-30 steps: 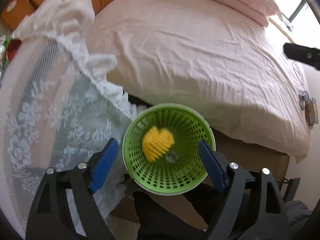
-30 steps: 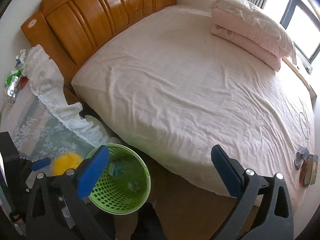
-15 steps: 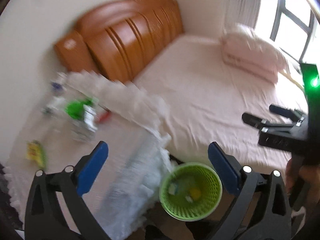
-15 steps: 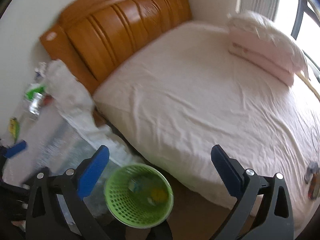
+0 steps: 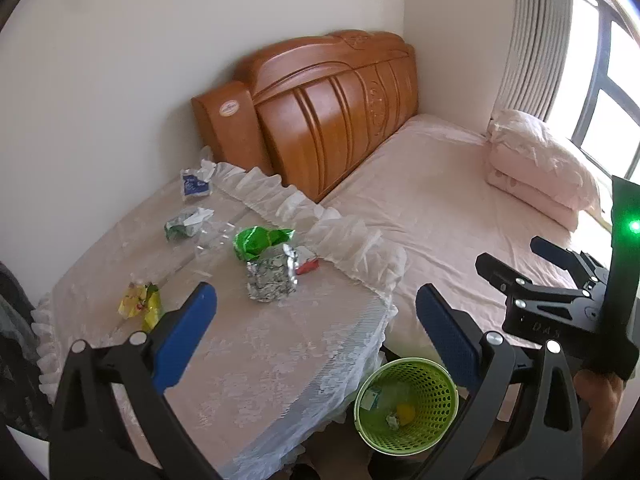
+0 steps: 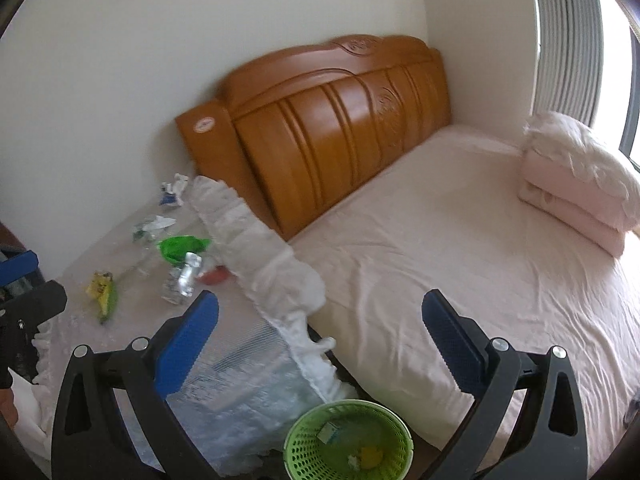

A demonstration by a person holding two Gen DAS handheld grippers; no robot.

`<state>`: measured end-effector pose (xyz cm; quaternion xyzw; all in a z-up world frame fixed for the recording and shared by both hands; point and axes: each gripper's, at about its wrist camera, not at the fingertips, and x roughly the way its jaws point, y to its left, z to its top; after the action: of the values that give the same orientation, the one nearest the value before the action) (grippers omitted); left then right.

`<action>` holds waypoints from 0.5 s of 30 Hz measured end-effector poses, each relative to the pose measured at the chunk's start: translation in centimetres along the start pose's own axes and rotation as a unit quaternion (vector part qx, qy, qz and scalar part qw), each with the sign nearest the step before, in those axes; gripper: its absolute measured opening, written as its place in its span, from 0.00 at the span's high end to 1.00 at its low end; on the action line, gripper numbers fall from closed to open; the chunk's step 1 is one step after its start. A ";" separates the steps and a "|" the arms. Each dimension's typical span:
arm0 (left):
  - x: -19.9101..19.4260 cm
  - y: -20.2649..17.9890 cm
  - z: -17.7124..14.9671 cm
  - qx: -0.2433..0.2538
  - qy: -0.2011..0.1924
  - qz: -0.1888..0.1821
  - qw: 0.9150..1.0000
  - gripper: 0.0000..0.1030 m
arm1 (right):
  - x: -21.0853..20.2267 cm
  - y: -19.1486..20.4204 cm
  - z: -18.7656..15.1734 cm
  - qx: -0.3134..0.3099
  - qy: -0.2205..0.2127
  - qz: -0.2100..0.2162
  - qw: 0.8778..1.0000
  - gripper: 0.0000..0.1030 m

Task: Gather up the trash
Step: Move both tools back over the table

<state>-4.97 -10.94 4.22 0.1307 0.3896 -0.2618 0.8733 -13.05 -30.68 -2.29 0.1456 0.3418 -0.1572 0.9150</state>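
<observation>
left gripper (image 5: 316, 312) has just been opening, blue ribbed pads spread with nothing between; right gripper (image 6: 320, 312) spread and empty too. round green mesh bin (image 5: 406, 406) on the floor at five o'clock, yellow lump inside. lace-covered table (image 5: 280, 360) ahead: crinkled foil wrapper (image 5: 270, 276) at twelve, yellow packet (image 5: 140, 306) at ten. frilled edge meets smooth pink bed (image 5: 440, 208) at two.
</observation>
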 end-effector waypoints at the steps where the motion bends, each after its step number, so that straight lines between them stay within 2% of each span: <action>1: 0.1 0.4 0.0 -0.003 0.001 0.001 1.000 0.07 | 0.1 0.6 0.1 -0.002 0.001 0.003 1.000 0.02; 15: 1.7 4.4 -0.6 -0.035 0.015 0.019 0.999 0.07 | 1.5 5.7 1.2 -0.032 0.006 0.028 0.999 0.02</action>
<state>-1.89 -7.63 2.69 0.1111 0.4091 -0.2296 0.8761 -9.08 -26.25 -1.48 0.1266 0.3476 -0.1201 0.9213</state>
